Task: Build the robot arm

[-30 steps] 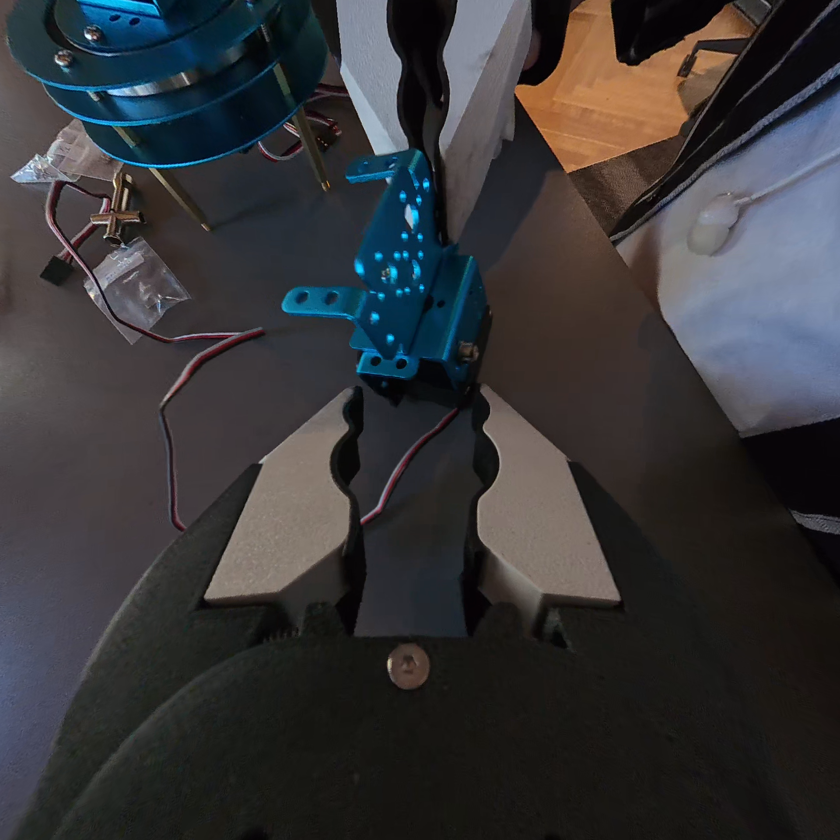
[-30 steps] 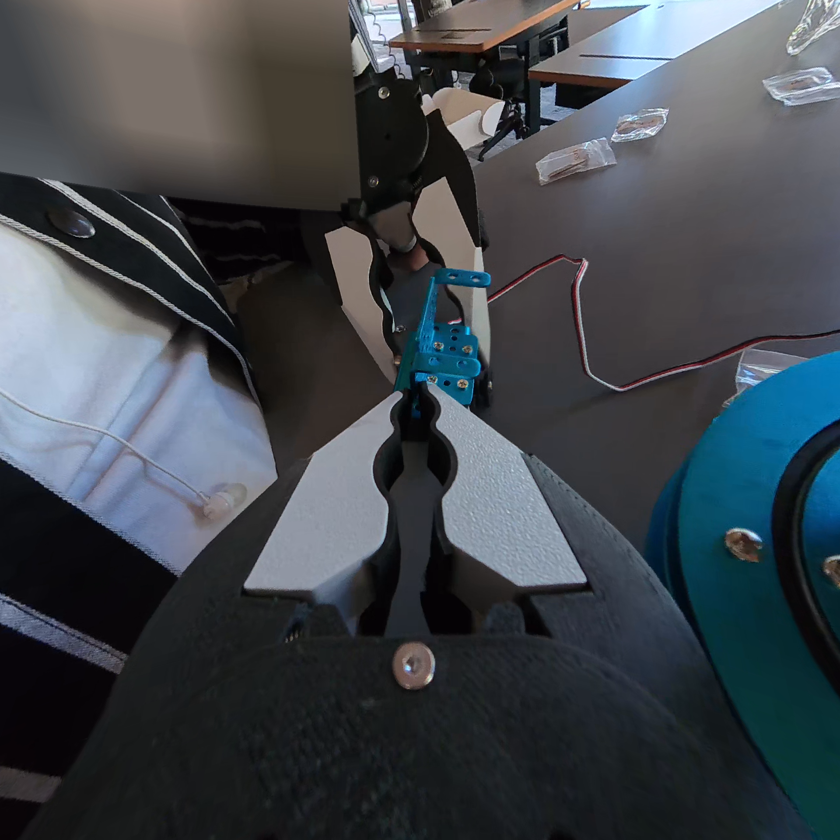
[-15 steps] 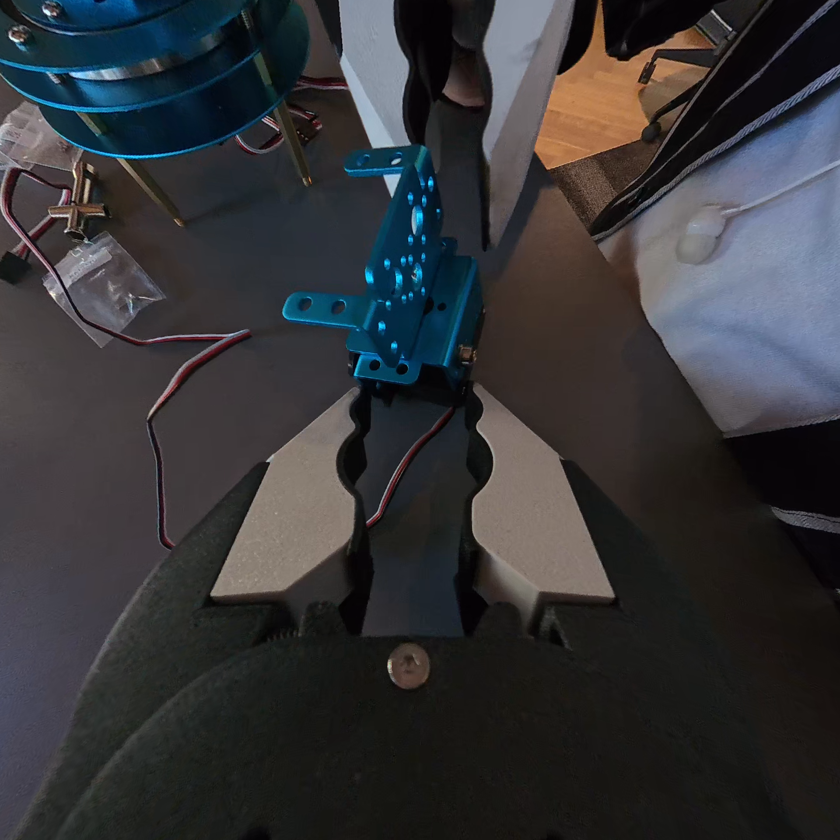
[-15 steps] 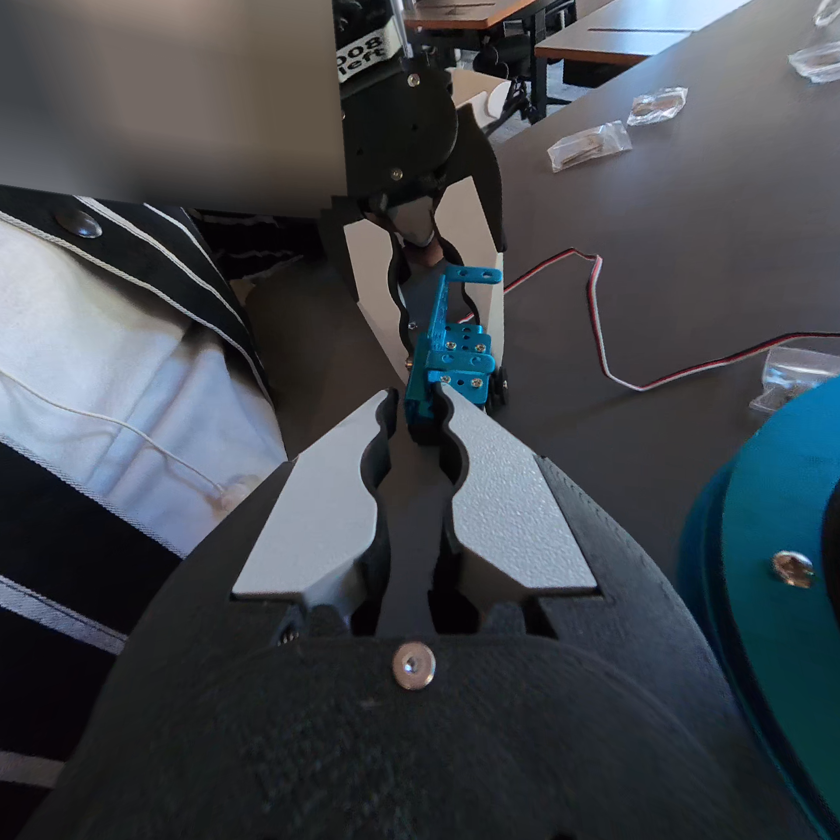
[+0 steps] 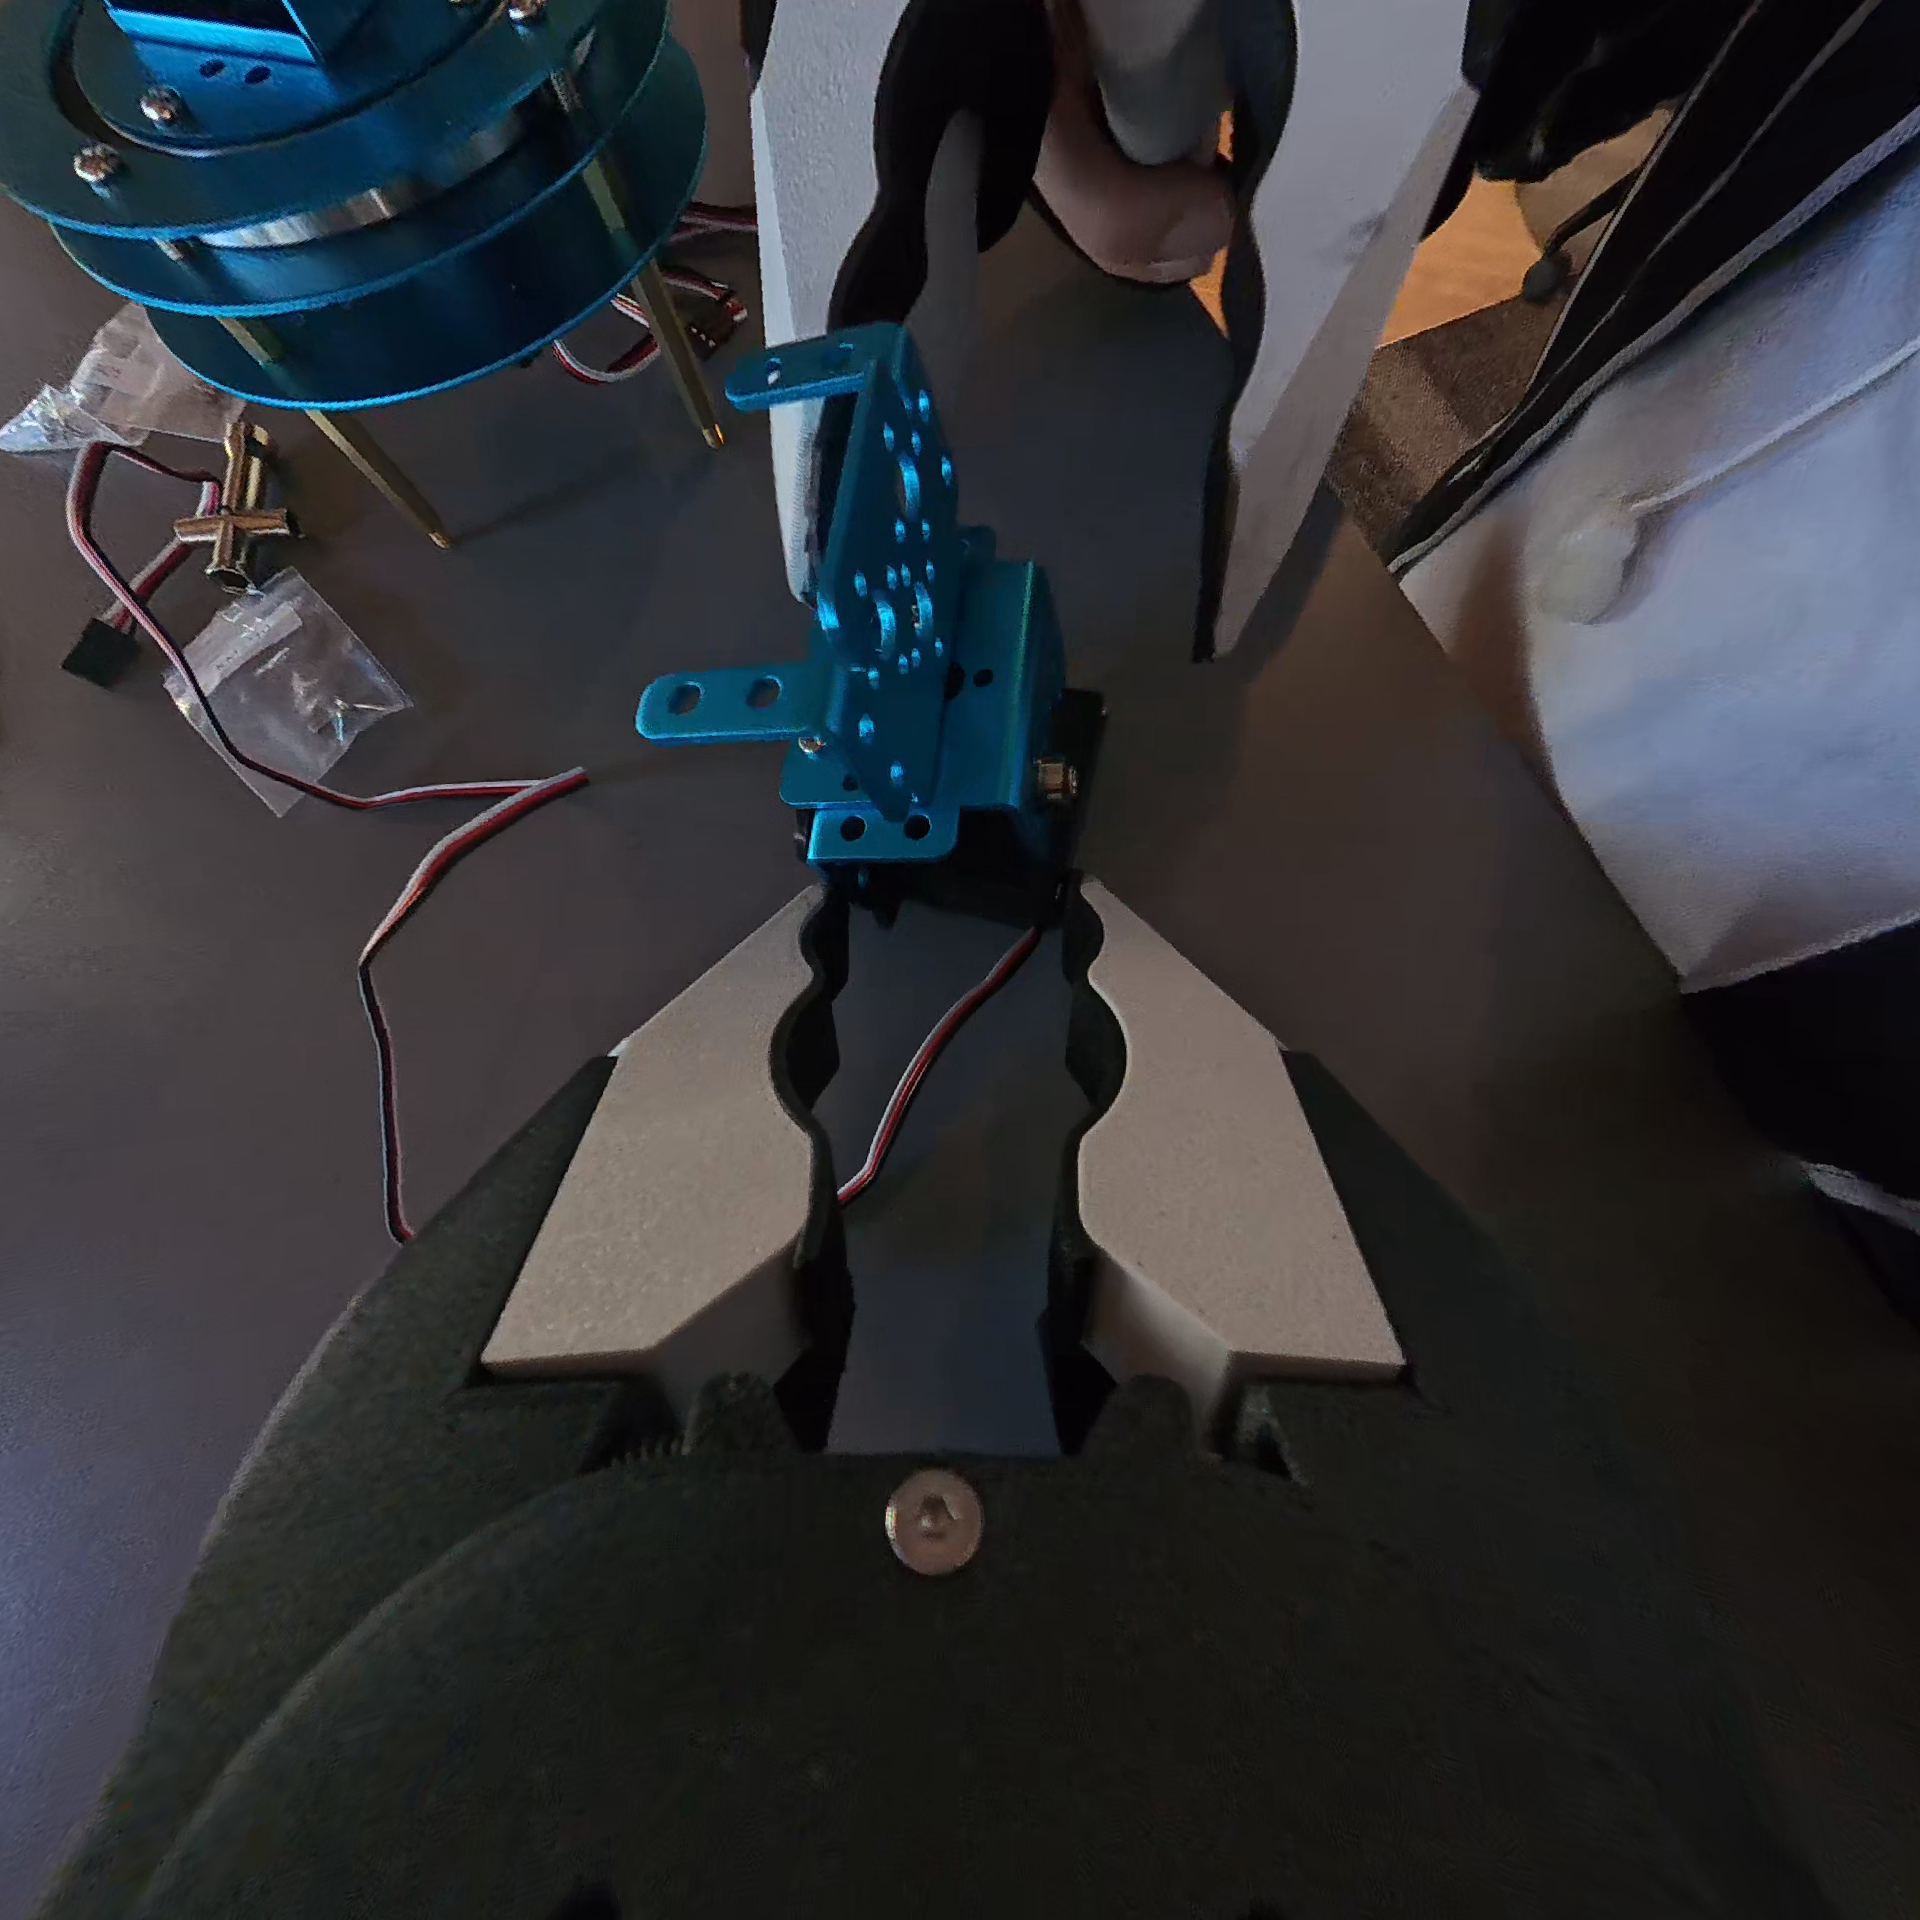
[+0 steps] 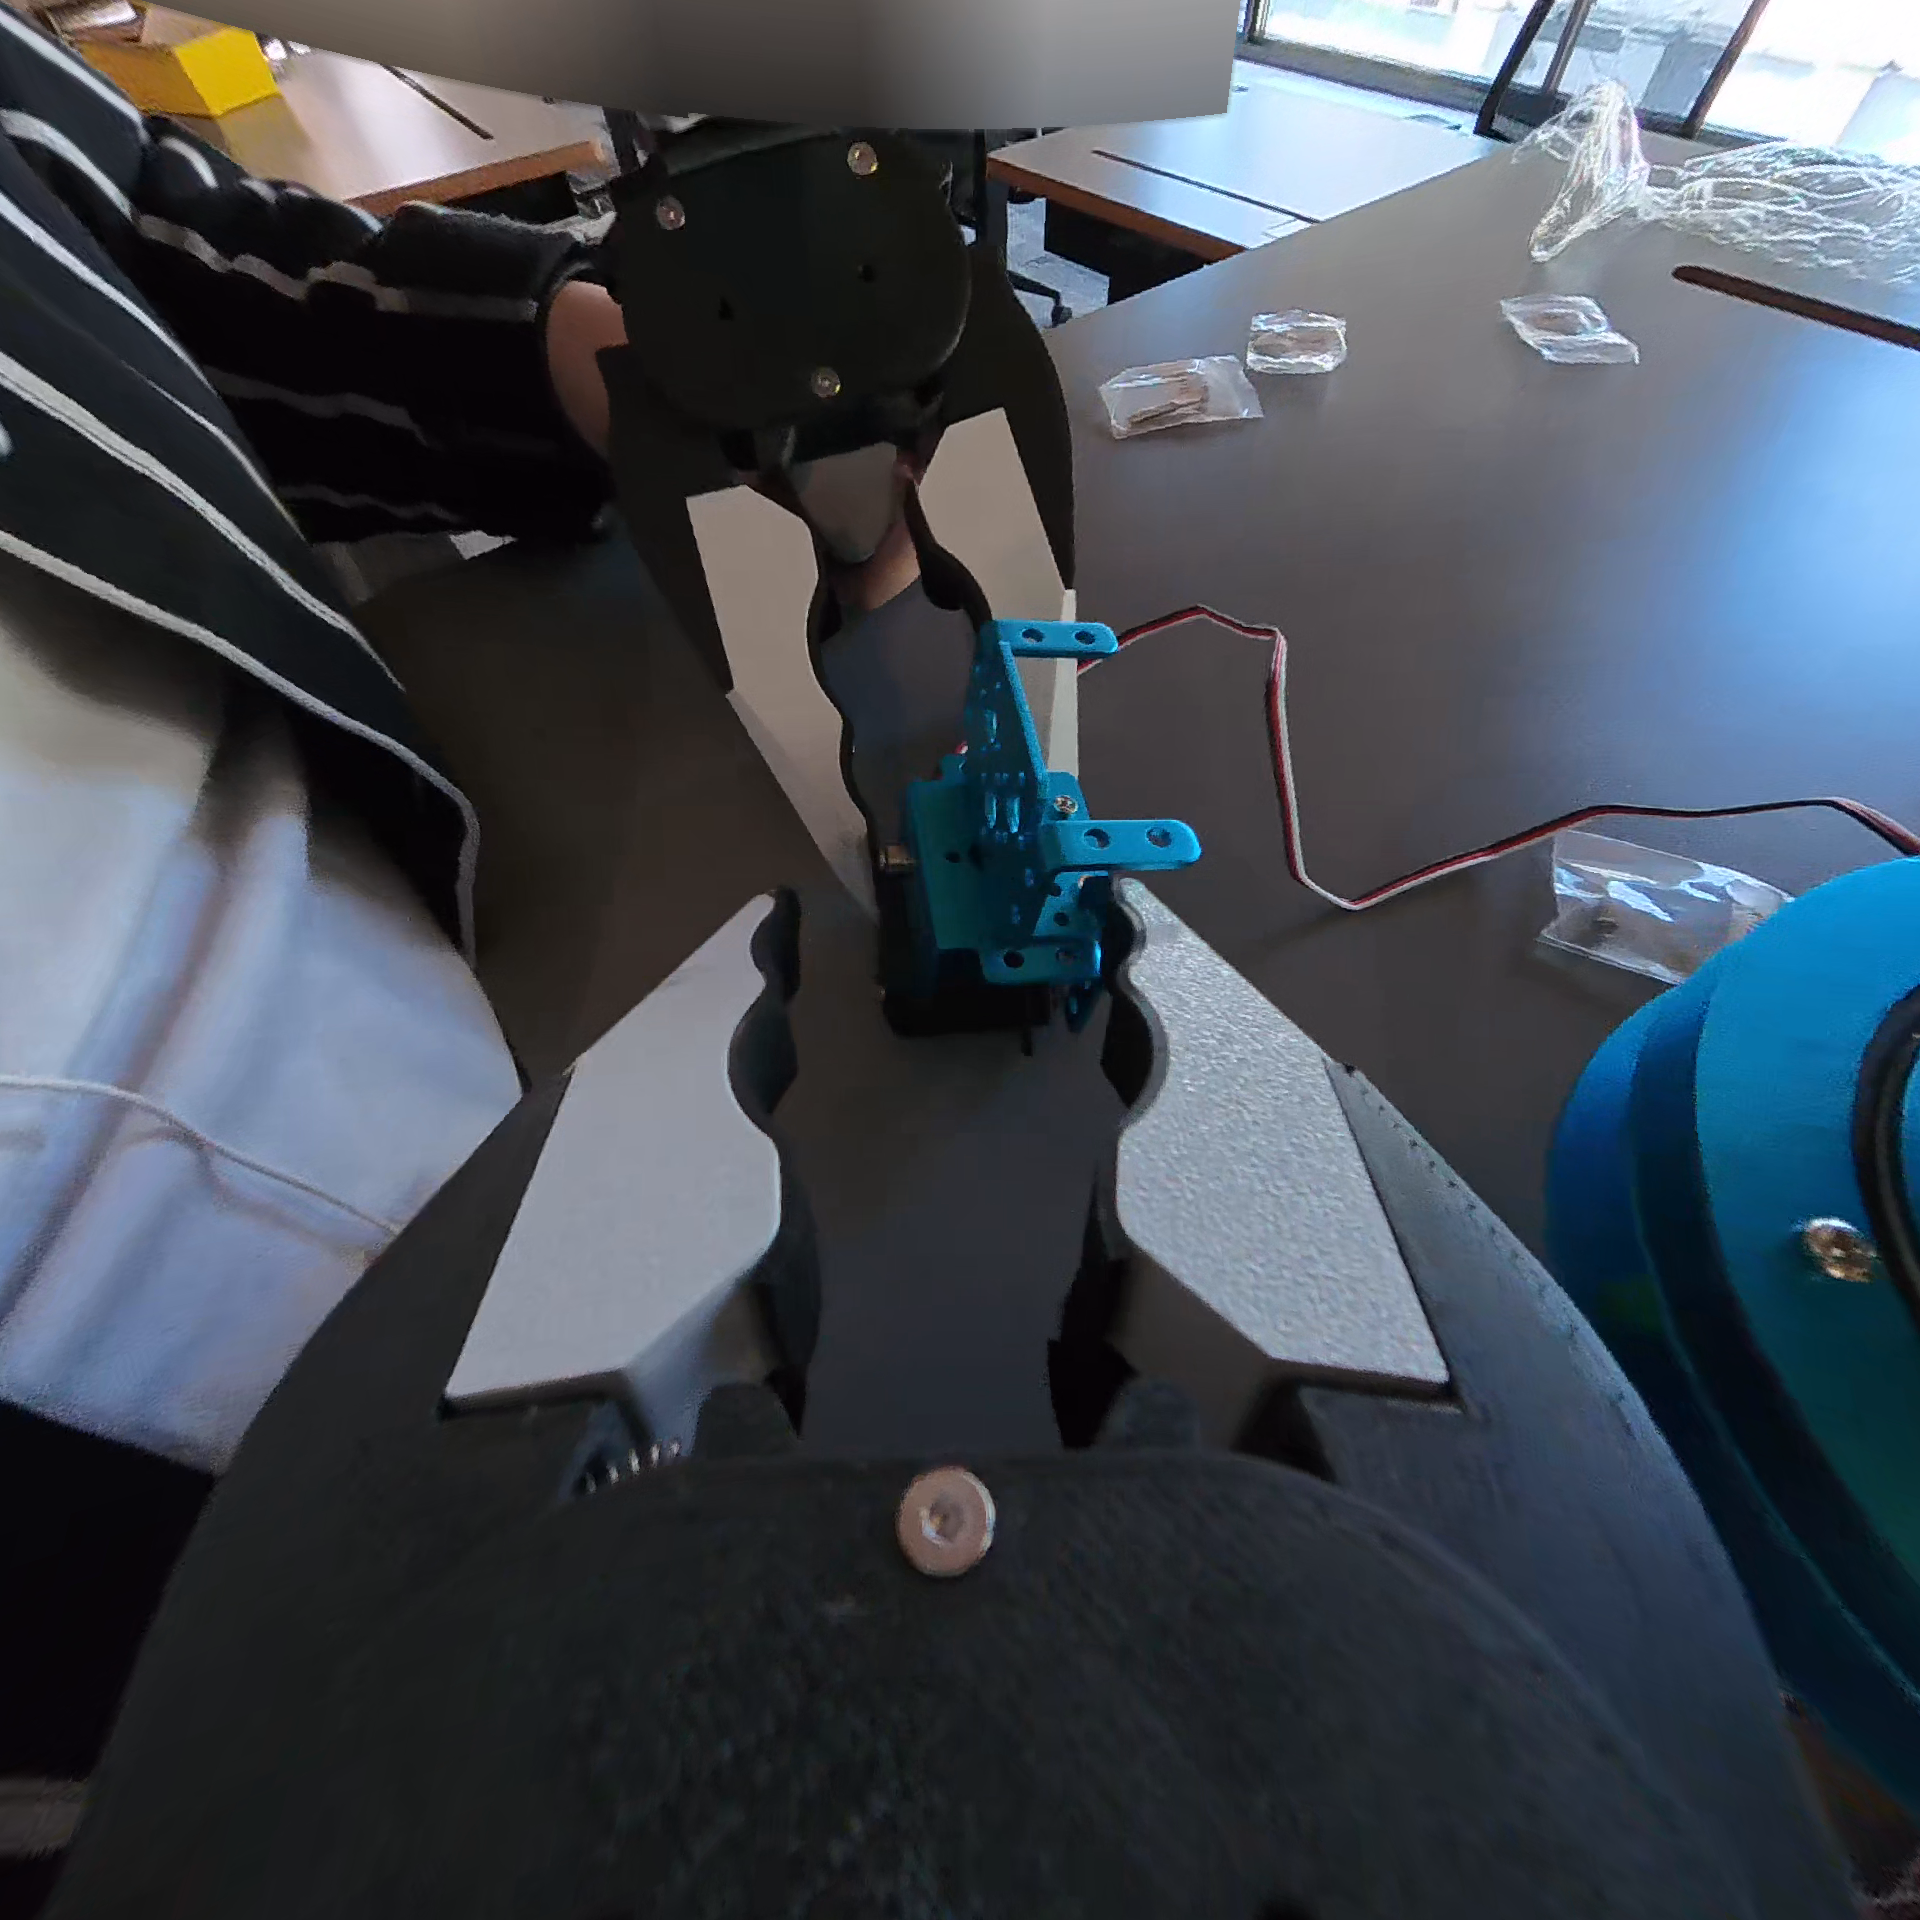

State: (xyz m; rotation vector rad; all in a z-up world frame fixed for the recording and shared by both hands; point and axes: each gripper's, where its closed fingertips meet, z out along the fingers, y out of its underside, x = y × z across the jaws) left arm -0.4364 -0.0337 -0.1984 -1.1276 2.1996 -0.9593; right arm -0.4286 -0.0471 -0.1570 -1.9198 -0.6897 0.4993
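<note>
A blue perforated metal bracket on a black servo (image 5: 904, 665) stands on the dark table (image 5: 208, 1091). My left gripper (image 5: 951, 904) is shut on the servo's base, one fingertip on each side. In the right wrist view the same bracket (image 6: 997, 862) stands between the left gripper's fingers (image 6: 769, 623). My right gripper (image 6: 951, 904) is open and empty, its jaws wide apart around the near end of the bracket, the right fingertip close beside it. Its white fingers (image 5: 1340, 312) show behind the bracket in the left wrist view. A red, white and black wire (image 5: 384, 1039) runs from the servo.
A blue tiered round platform on brass legs (image 5: 343, 208) stands close by and also shows in the right wrist view (image 6: 1766, 1247). Small plastic bags of screws (image 5: 291, 686) (image 6: 1652, 914) and a brass cross wrench (image 5: 234, 520) lie around. A person's torso (image 5: 1714, 675) is at the table's edge. The grippers' ends are close to 5 cm from one another.
My right gripper, shut on the bracket's upright plate a second ago, has opened wide and let it go. My left gripper has kept its hold on the servo.
</note>
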